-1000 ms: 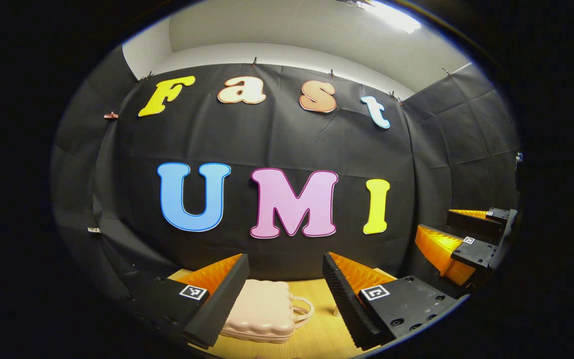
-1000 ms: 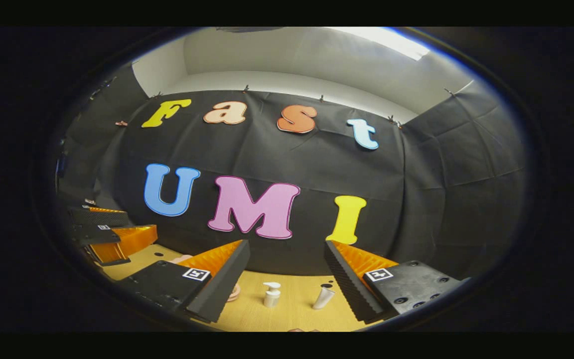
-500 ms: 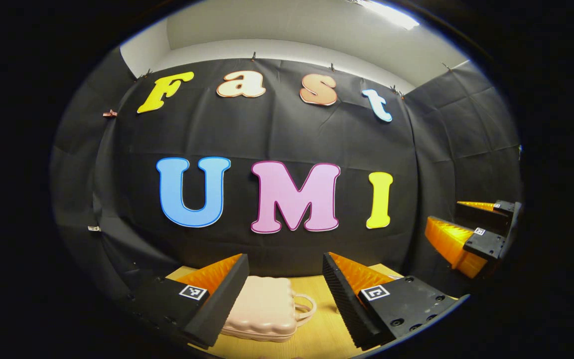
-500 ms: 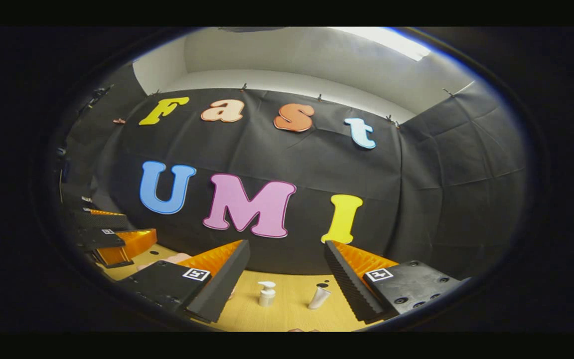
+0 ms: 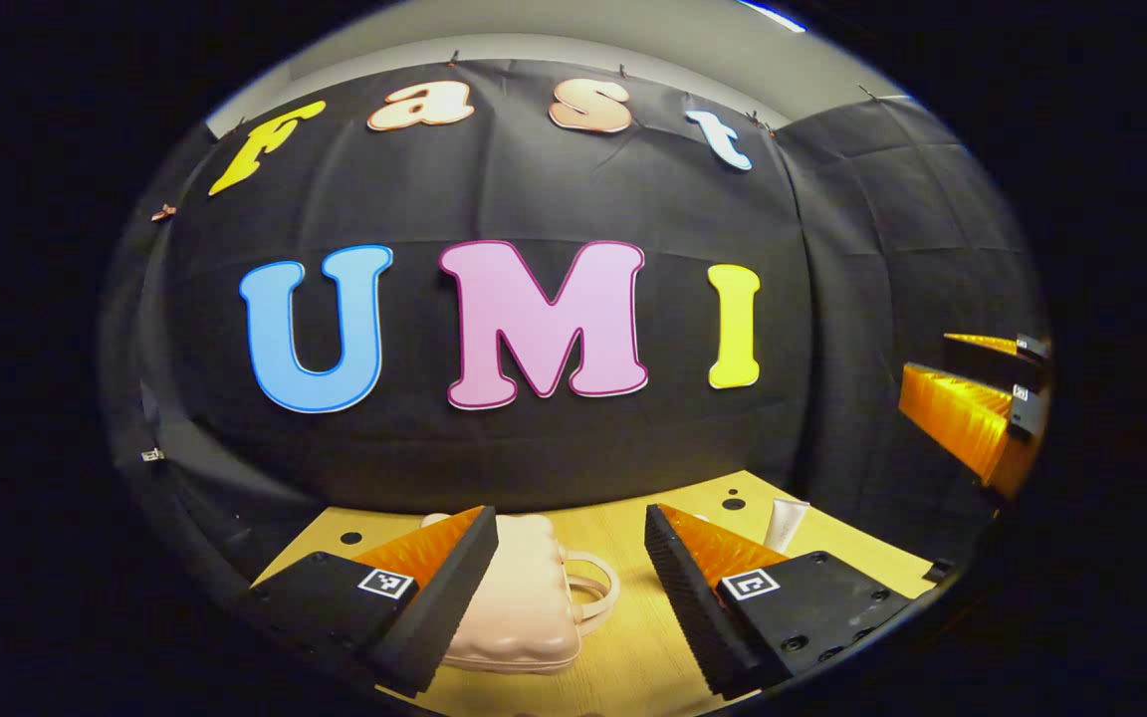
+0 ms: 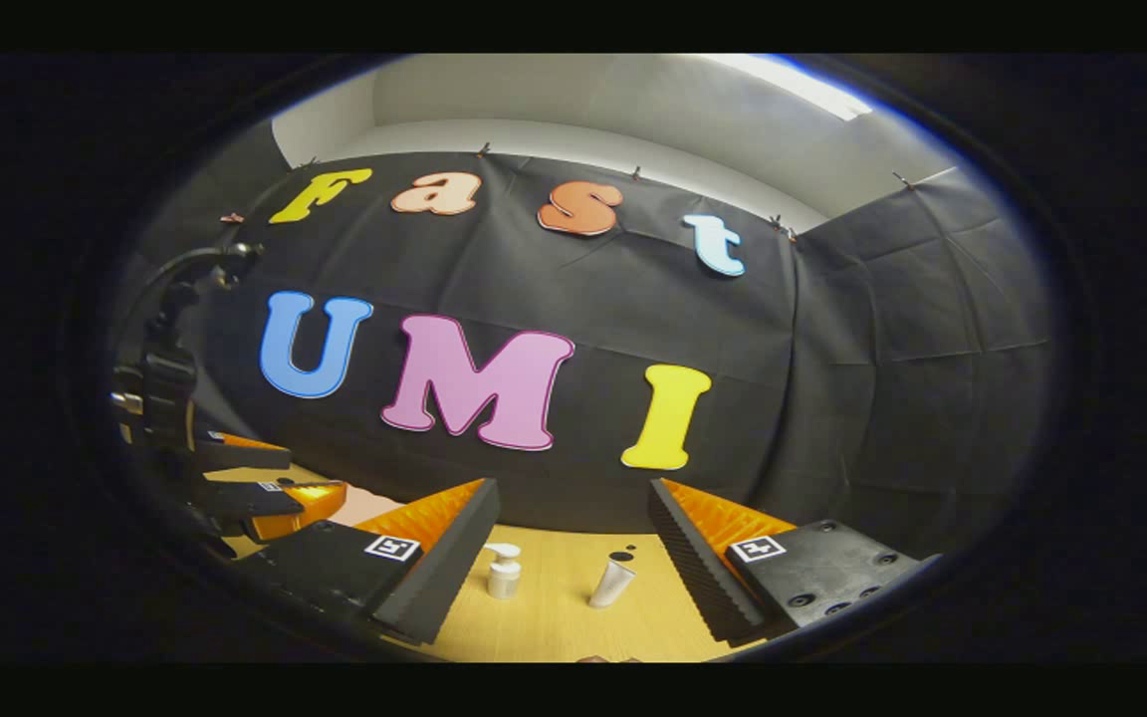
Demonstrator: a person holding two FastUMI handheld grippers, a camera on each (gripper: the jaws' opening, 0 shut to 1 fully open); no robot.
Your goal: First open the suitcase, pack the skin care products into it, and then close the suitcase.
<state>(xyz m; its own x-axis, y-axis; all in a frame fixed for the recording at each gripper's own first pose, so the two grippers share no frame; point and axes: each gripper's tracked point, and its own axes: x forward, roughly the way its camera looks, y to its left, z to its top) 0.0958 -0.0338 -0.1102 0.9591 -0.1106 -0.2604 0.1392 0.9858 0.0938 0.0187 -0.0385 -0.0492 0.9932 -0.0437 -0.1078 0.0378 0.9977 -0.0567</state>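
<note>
A small pink suitcase (image 5: 524, 597) lies closed on the wooden table (image 5: 633, 647), its handle (image 5: 593, 588) to the right. My left gripper (image 5: 571, 588) hangs open above and just before it, with nothing between the fingers. A white tube (image 5: 785, 523) stands to the right of the case. In the right gripper view a white pump bottle (image 6: 504, 573) and a white tube (image 6: 613, 583) stand on the table (image 6: 554, 627) between my open right gripper's (image 6: 573, 583) fingers, farther off. The left gripper (image 6: 265, 488) shows at the left there; the right gripper (image 5: 982, 398) shows at the right edge of the left gripper view.
The black cloth wall (image 5: 534, 438) rises close behind the table. Small dark holes (image 5: 733, 504) dot the tabletop. A cable and mount (image 6: 170, 329) rise above the left gripper in the right gripper view.
The left gripper view has tipped down and moved in, showing more table and a white tube. The right gripper view has shifted too; bottle and tube now sit a little to the left.
</note>
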